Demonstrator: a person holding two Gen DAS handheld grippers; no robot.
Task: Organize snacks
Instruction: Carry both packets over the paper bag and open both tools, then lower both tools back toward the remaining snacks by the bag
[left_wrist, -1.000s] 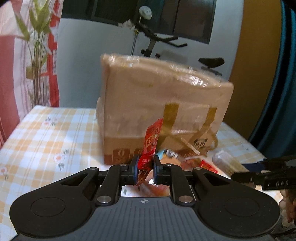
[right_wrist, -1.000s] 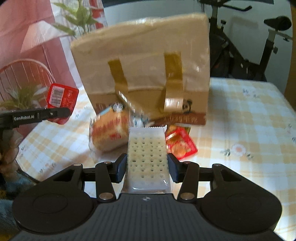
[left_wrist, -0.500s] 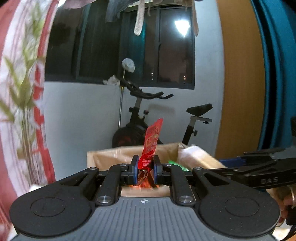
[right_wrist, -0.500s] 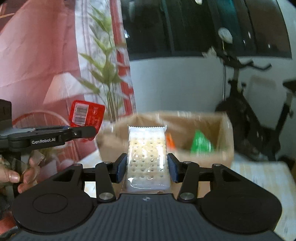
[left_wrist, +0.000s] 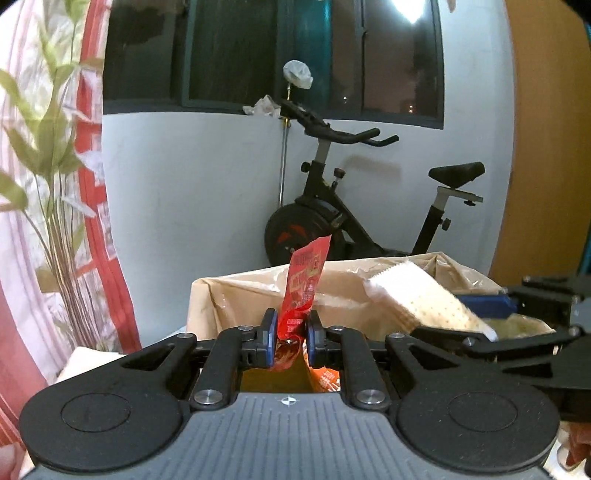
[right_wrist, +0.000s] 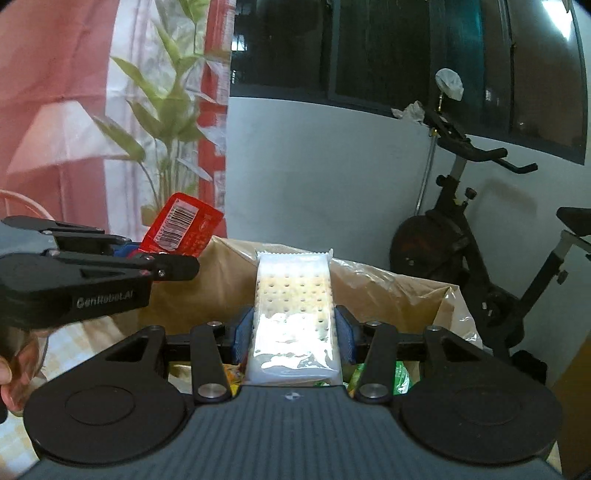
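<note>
My left gripper (left_wrist: 290, 328) is shut on a red snack packet (left_wrist: 304, 284) that stands upright above the near rim of an open cardboard box (left_wrist: 236, 295). My right gripper (right_wrist: 293, 328) is shut on a clear pack of white crackers (right_wrist: 293, 306) and holds it over the same box (right_wrist: 406, 291). Each gripper shows in the other's view: the right one with its crackers (left_wrist: 424, 306) at the right, the left one with the red packet (right_wrist: 181, 229) at the left. Orange and green snack packs (right_wrist: 400, 376) lie inside the box.
The box stands on a table with a checked cloth (right_wrist: 81, 347). An exercise bike (left_wrist: 351, 221) stands behind it against a white wall. A curtain with a leaf print (left_wrist: 48, 184) hangs at the left. A wooden panel (left_wrist: 546, 147) is at the right.
Both grippers have risen from table level in front of the box to above its open top, each still holding its snack. The right gripper's crackers have come closer to the left gripper.
</note>
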